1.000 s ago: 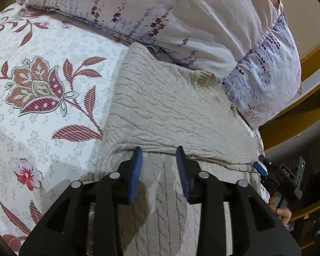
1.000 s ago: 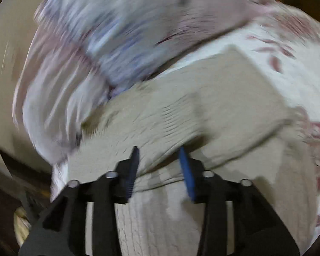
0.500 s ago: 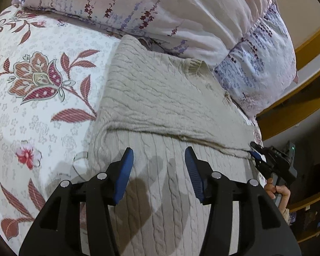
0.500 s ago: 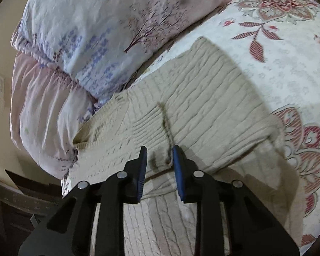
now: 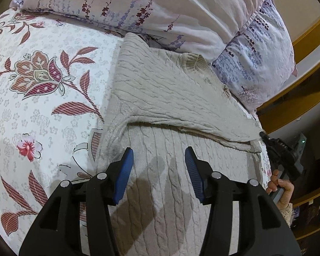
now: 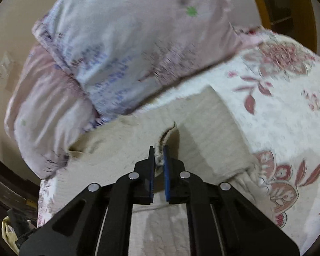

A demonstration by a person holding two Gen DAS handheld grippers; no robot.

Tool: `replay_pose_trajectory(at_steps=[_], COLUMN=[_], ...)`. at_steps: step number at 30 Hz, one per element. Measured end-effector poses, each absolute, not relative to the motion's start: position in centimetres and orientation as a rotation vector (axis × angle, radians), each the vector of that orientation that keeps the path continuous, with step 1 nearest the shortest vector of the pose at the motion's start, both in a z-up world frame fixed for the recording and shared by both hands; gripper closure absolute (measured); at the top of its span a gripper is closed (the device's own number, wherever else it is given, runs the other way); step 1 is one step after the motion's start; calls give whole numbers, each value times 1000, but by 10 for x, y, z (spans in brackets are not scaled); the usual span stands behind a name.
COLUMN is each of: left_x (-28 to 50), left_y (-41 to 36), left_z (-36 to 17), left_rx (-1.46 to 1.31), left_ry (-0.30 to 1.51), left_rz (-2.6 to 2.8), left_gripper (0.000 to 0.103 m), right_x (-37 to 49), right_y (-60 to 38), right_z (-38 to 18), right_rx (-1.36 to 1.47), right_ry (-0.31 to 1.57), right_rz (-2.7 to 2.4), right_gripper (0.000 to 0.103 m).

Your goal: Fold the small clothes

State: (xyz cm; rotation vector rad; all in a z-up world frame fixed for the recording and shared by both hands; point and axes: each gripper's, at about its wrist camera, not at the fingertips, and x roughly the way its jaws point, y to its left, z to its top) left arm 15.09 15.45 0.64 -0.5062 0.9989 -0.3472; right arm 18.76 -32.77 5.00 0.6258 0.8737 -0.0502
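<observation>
Lying on the floral bedsheet point(image 5: 42, 111) just below the pillows point(image 5: 160, 17), the beige cable-knit sweater point(image 5: 166, 98) is partly folded. The right gripper point(image 6: 159, 155) has just closed, clamping a bunched knit edge; the left gripper point(image 5: 159, 164) hovers over the sweater's lower panel, jaws apart, holding nothing. Risk: that thin pinch (only a ridge) could slip, undoing the fold.

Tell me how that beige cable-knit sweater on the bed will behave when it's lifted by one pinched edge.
The sweater will likely droop and unfold, since it already lies in soft folds. The right claw, whose jaws have just been closing, pinches a bunched edge that crumples easily. Its thick knit suggests moderate weight, and the texture should resist slipping.
</observation>
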Motion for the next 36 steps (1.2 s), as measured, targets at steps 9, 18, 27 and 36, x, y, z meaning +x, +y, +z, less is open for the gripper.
replay_pose_trajectory(at_steps=[9, 18, 27, 36], left_x=[148, 105, 61, 26], left_y=[154, 179, 204, 197], left_z=[7, 11, 9, 0], left_rx=[-506, -547, -620, -675], left_ry=[990, 975, 963, 990], left_rz=[-354, -399, -376, -440], left_gripper=[51, 51, 51, 51], right_x=[197, 152, 74, 32], right_y=[-324, -347, -394, -400], right_z=[20, 59, 56, 31], right_rx=[565, 577, 605, 703], right_ry=[1014, 951, 1026, 1110], right_rz=[-107, 5, 46, 123], right_gripper=[95, 43, 43, 67])
